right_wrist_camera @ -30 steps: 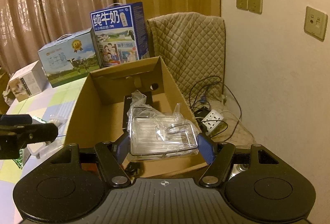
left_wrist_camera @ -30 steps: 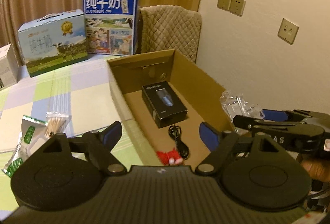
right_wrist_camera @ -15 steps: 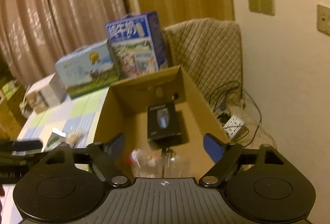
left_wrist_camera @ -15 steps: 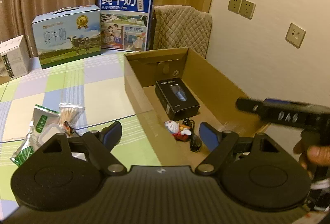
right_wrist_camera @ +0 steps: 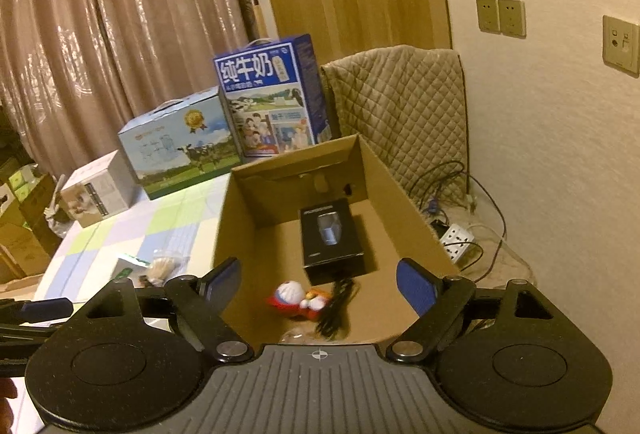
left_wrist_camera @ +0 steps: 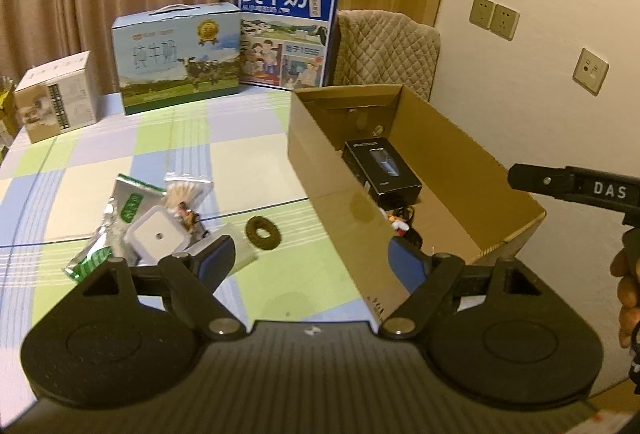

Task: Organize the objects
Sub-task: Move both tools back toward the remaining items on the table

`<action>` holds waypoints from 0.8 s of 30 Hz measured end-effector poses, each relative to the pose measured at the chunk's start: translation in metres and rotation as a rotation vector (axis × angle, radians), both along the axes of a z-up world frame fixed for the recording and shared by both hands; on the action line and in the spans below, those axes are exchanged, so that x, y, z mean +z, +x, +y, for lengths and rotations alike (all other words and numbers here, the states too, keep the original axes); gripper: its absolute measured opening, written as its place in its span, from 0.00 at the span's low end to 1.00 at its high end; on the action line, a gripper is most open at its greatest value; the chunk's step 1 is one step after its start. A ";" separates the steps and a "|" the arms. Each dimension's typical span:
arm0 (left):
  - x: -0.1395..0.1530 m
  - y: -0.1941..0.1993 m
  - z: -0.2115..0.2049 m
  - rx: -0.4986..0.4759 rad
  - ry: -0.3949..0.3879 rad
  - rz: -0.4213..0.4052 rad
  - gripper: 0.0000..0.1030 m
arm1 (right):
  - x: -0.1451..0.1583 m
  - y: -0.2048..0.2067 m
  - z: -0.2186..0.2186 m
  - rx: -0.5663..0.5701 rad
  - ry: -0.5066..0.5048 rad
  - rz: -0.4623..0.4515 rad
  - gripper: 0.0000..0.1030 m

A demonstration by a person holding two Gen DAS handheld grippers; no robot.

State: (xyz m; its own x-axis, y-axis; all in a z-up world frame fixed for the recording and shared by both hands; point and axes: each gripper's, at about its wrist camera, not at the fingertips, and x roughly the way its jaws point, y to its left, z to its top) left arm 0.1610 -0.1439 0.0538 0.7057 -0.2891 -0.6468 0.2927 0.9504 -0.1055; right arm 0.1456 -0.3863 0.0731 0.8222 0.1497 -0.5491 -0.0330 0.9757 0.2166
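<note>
Gone from the right gripper (right_wrist_camera: 318,284) is the clear plastic package it gripped a second ago; its blue-padded fingers (right_wrist_camera: 414,286) now stand spread wide with nothing between them, over the near end of the cardboard box (right_wrist_camera: 256,202). A faint clear shape shows at the box's near edge, too blurred to name. Inside the box lie a black product box (right_wrist_camera: 330,234), and nearer, a small red and white Doraemon toy (right_wrist_camera: 294,298) touching a black cable (right_wrist_camera: 336,308).

Over on the left, the left gripper (left_wrist_camera: 310,260) has swung out toward the checked table (left_wrist_camera: 120,162), fingers (left_wrist_camera: 216,258) likewise released and holding nothing. Just ahead of it lies a cluster: a green and silver foil pouch (left_wrist_camera: 120,210), a white square charger (left_wrist_camera: 156,236), a bag of cotton swabs (left_wrist_camera: 186,190), and slightly apart a dark ring-shaped pad (left_wrist_camera: 263,232). Two milk cartons (left_wrist_camera: 176,58) and a small white box (left_wrist_camera: 56,102) stand at the far edge.
</note>
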 end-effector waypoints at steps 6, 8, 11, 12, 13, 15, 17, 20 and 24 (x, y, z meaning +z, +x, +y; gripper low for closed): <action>0.007 -0.019 0.025 0.027 0.004 -0.007 0.81 | 0.005 -0.024 0.029 0.042 -0.010 0.014 0.80; 0.010 -0.026 0.035 0.040 0.005 -0.013 0.82 | 0.005 -0.032 0.040 0.057 -0.007 0.021 0.80; 0.015 -0.036 0.047 0.058 0.009 -0.024 0.85 | 0.004 -0.042 0.054 0.074 -0.005 0.030 0.80; 0.016 -0.039 0.052 0.065 0.011 -0.028 0.86 | 0.004 -0.044 0.060 0.082 -0.006 0.034 0.80; 0.017 -0.043 0.058 0.076 0.015 -0.032 0.86 | 0.003 -0.046 0.065 0.090 -0.009 0.038 0.80; 0.019 -0.048 0.068 0.095 0.020 -0.036 0.87 | 0.001 -0.050 0.076 0.108 -0.014 0.043 0.80; 0.019 -0.053 0.079 0.114 0.021 -0.040 0.89 | 0.001 -0.053 0.085 0.125 -0.017 0.046 0.80; 0.020 -0.061 0.095 0.144 0.033 -0.046 0.92 | -0.001 -0.057 0.099 0.150 -0.026 0.048 0.80; 0.021 -0.069 0.113 0.181 0.040 -0.052 0.98 | -0.003 -0.061 0.113 0.178 -0.034 0.052 0.80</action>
